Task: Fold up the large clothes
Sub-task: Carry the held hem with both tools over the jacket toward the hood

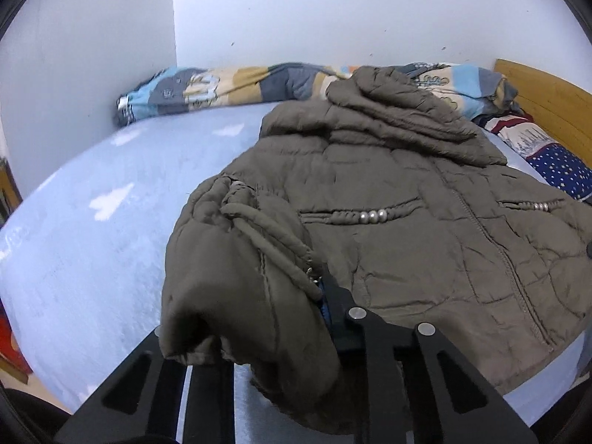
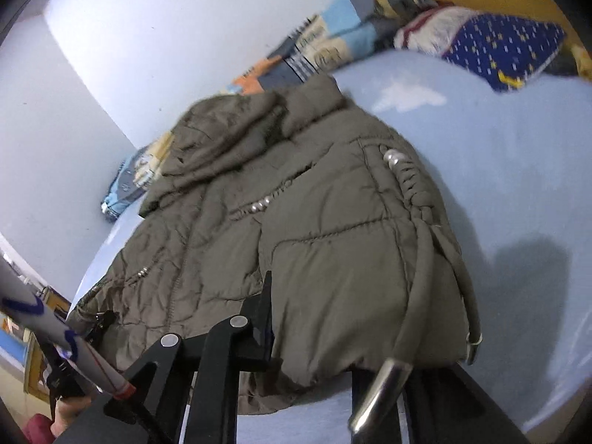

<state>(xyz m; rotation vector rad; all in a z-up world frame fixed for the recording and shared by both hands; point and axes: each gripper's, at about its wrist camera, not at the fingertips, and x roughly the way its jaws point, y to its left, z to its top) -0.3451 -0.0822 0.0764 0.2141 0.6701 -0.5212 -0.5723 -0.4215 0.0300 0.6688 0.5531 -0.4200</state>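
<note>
An olive padded jacket (image 1: 399, 244) with a hood lies front up on a light blue bed sheet (image 1: 92, 244). My left gripper (image 1: 314, 296) is shut on its near left hem corner, which is raised. The cloth drapes over one finger and hides it. In the right wrist view the same jacket (image 2: 296, 222) spreads away from me. My right gripper (image 2: 285, 303) is shut on the near right hem, and only its left finger (image 2: 264, 303) shows. Two drawstring cords with metal tips (image 2: 384, 381) hang from that hem. At the lower left, the left gripper (image 2: 100, 322) pinches the other corner.
A rolled patchwork quilt (image 1: 222, 85) lies along the white wall behind the jacket. A blue starred pillow (image 2: 503, 48) rests against a wooden headboard (image 1: 547, 100). A white striped sleeve (image 2: 55, 333) crosses the lower left of the right wrist view. Bare sheet (image 2: 499, 170) stretches to the jacket's right.
</note>
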